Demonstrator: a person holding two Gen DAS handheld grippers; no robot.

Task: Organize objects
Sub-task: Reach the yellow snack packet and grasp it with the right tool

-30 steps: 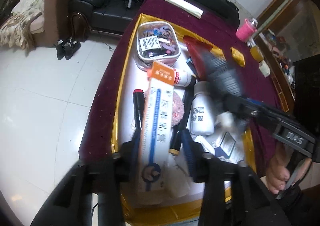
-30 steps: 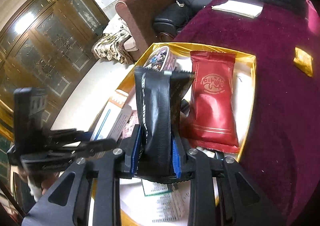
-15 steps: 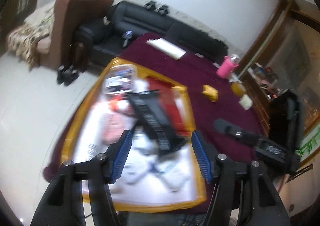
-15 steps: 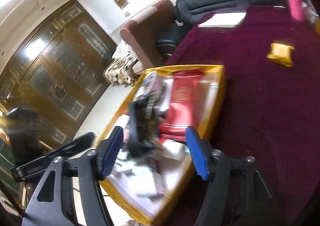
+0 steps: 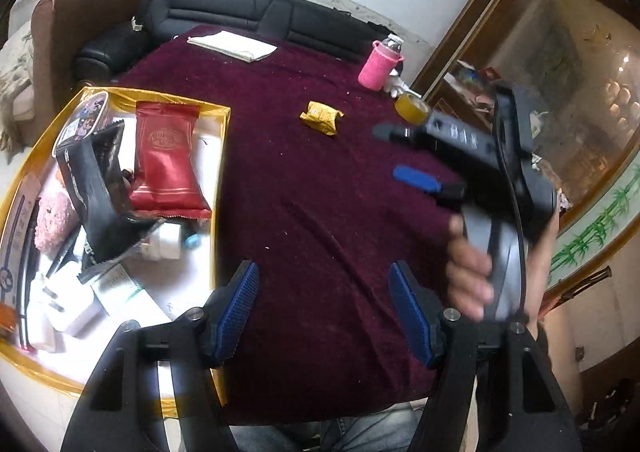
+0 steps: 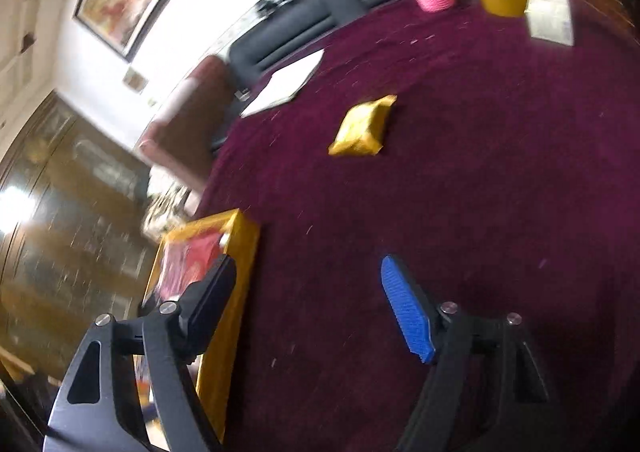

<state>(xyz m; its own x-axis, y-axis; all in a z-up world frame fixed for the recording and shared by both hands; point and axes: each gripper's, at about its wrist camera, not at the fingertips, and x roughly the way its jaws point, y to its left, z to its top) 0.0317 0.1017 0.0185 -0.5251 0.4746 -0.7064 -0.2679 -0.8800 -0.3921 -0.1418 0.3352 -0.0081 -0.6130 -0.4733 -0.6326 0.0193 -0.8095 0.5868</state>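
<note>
One gold-walled tray point(image 5: 222, 155) sits at the left edge of the tabletop point(image 5: 320, 179), which is draped in a dark red, velvety cloth. In the tray lie one flat red foil packet point(image 5: 166, 163), its long axis running away from the camera, and one glossy black pouch point(image 5: 94, 191) propped at a slant beside it, top end leaning toward the tray's far corner. One small gold packet point(image 5: 322, 117), crinkled and roughly rectangular, lies alone on the cloth well right of the tray, its long axis slanted. Beyond it stand one pink ribbed sleeve on a bottle point(image 5: 380, 65) and one yellow tape roll point(image 5: 412, 109).

Both claws have just been opening. The left claw point(image 5: 324, 308) is spread wide, nothing between its blue ridged pads. The right claw point(image 6: 316, 304) is likewise released and empty over bare cloth right of the tray.
</note>
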